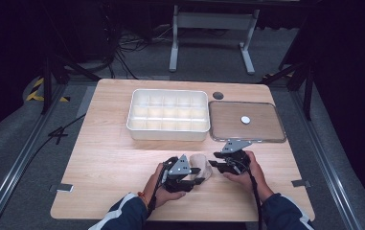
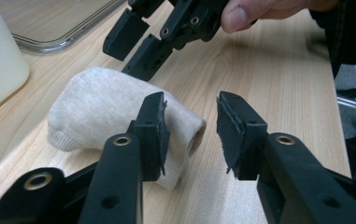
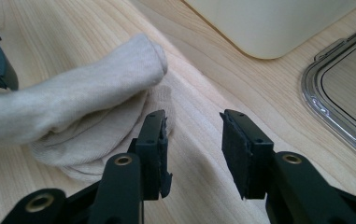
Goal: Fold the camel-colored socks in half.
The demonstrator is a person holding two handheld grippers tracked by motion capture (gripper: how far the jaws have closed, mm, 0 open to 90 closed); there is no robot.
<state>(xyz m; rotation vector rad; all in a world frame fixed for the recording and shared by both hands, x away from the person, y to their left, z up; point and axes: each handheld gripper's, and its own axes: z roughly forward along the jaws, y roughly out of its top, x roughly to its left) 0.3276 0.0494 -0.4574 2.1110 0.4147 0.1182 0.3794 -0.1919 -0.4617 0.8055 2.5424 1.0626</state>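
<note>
A beige rolled sock (image 1: 201,165) lies on the wooden table near its front edge, between my two grippers. In the left gripper view the sock (image 2: 96,107) rests just left of and behind the left jaw; my left gripper (image 2: 192,126) is open with only bare wood in its gap. My right gripper (image 2: 136,46) hovers over the sock's far end, held by a hand. In the right gripper view the sock (image 3: 73,102) lies folded to the left, its edge beside the left jaw. The right gripper (image 3: 194,140) is open, nothing between its pads.
A white compartment tray (image 1: 165,135) stands at the middle back of the table. To its right lies a clear lid (image 1: 261,124) with a small white disc (image 1: 245,120) on it. A dark round hole (image 1: 218,95) sits behind them.
</note>
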